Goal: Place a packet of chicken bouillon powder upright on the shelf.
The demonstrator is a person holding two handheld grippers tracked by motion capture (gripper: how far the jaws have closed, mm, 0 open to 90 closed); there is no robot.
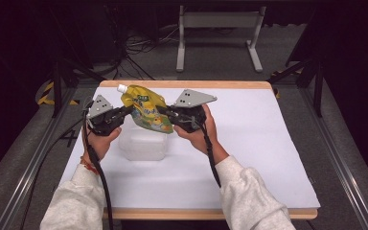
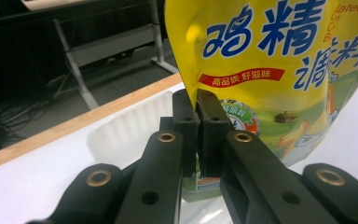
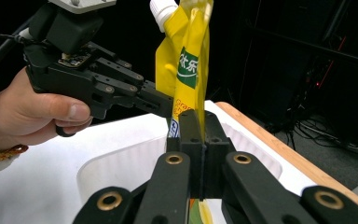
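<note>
High view: near the bench's (image 1: 268,158) far left corner, a yellow spouted pouch (image 1: 146,111) is held above a clear tub (image 1: 143,143), pinched by left tongs (image 1: 126,111) and right tongs (image 1: 163,111). Soft, slippery film is judged best gripped at its side seams.

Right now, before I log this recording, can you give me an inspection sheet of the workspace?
Surface: white sheet on a wood-edged table.
Job's things: yellow spouted pouch held up over a clear plastic tub.
Clutter: nothing seen.
Grippers: left claw shut on the pouch's edge; right claw shut on its opposite edge.
Cables: one black cable trails from each claw toward the person.
Surroundings: dark floor, loose wires, grey stand beyond the table.
</note>
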